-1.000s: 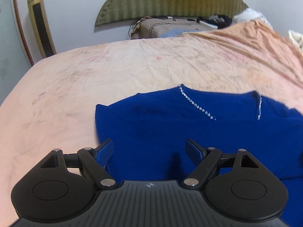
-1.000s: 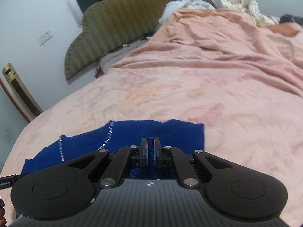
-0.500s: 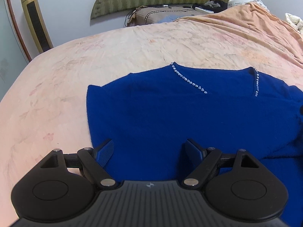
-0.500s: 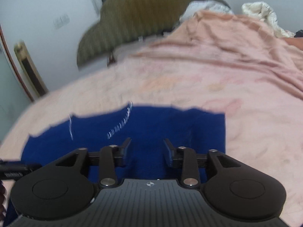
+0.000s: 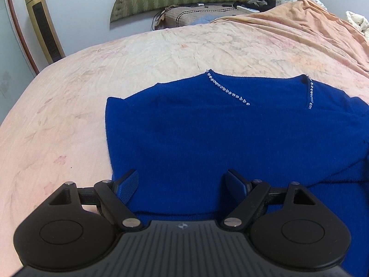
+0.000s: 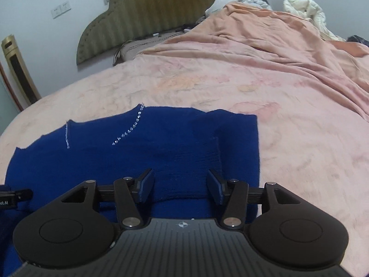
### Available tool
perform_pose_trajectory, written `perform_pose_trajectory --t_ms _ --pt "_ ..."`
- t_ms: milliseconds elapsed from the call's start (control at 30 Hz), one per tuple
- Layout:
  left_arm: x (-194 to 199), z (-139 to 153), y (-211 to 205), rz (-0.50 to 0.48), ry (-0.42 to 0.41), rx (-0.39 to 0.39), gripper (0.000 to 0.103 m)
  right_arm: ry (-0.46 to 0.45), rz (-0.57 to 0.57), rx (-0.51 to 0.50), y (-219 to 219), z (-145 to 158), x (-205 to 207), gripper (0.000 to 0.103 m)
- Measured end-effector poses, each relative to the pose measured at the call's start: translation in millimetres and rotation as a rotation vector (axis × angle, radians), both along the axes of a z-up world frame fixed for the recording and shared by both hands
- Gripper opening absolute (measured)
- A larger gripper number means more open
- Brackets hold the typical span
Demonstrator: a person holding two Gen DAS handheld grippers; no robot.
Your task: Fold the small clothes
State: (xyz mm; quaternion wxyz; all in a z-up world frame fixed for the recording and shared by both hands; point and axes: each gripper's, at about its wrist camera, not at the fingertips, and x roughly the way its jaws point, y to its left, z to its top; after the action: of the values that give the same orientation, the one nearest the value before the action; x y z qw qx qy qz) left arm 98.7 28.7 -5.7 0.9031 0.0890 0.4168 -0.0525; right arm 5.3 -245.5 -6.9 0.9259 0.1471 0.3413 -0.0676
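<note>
A royal-blue knit top (image 5: 219, 138) with a rhinestone neckline lies flat on the pink bedsheet (image 5: 69, 115). My left gripper (image 5: 182, 184) hangs open over the top's lower left part, with nothing between its fingers. In the right wrist view the same blue top (image 6: 115, 159) shows a folded-over flap at its right side. My right gripper (image 6: 180, 185) hovers over that flap; its jaws are opening and the pads are apart from the cloth. The tip of the other gripper (image 6: 13, 195) pokes in at the left edge.
An olive padded headboard (image 6: 161, 9) stands at the far end. A rumpled peach blanket (image 6: 288, 46) covers the bed's right side, with white bedding (image 6: 304, 9) behind it. A gold tower fan (image 5: 43, 23) stands at the far left. Bare sheet (image 6: 311, 161) lies right of the top.
My right gripper was shut on a fold of the blue cloth and has let go, its jaws spreading. The left view has crept forward and lower over the top.
</note>
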Motion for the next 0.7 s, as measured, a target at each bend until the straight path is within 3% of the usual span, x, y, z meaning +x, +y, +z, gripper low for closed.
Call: perform_pose_trajectory --t_ms 700 --pt "-43 -5 5 -0.018 0.034 -0.026 0.083 -0.033 0.159 -0.011 56 18 -58 0.069"
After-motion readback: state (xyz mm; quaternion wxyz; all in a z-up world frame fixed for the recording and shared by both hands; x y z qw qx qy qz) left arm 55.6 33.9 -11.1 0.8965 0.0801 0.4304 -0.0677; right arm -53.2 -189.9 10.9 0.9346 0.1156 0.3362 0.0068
